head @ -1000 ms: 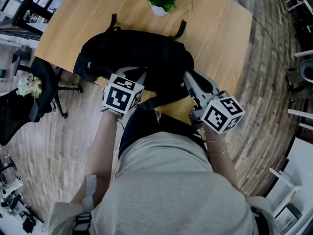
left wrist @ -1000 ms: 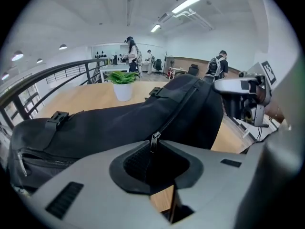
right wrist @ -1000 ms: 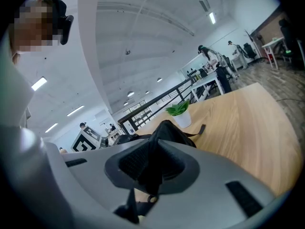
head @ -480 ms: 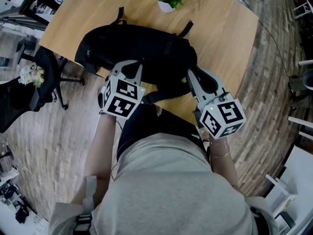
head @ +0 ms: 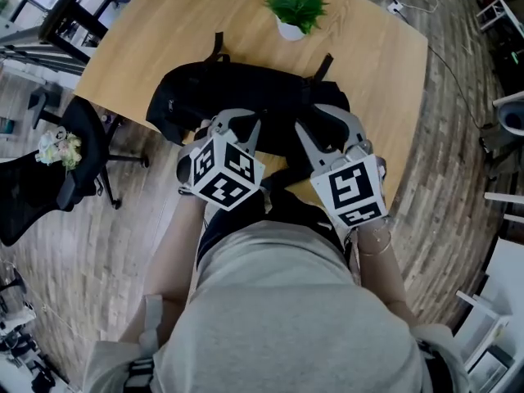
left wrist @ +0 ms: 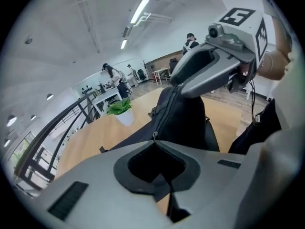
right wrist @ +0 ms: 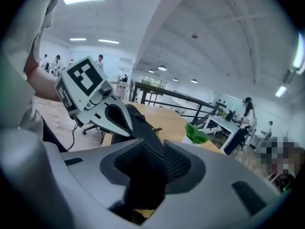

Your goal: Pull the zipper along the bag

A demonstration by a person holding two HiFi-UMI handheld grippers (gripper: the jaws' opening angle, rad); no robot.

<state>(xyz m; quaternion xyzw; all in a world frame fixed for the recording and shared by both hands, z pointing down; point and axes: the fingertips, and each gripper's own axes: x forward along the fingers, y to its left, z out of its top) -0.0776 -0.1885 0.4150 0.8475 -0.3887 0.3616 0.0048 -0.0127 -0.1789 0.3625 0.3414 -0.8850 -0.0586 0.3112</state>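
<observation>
A black backpack [head: 246, 97] lies across the near edge of the wooden table [head: 155, 31]. My left gripper [head: 236, 123] rests on the bag's near side; in the left gripper view its jaws [left wrist: 155, 140] meet, shut on the small metal zipper pull [left wrist: 154, 136] at the end of the zipper line [left wrist: 167, 111]. My right gripper [head: 323, 121] sits just to the right on the bag. Its jaws [right wrist: 148, 144] have just been opening and stand apart, with black bag fabric [right wrist: 143, 175] between them and the ribbed pad [right wrist: 180, 162] bare.
A small potted plant [head: 299, 11] stands at the table's far side behind the bag. A black office chair [head: 74, 146] is on the floor to the left. A cable [head: 409, 6] trails off the table's far right corner. The person's body fills the lower view.
The left gripper's jaws closed and its cube rolled. The right gripper shifted left toward the left one, rolled, and its jaws spread wider over the bag.
</observation>
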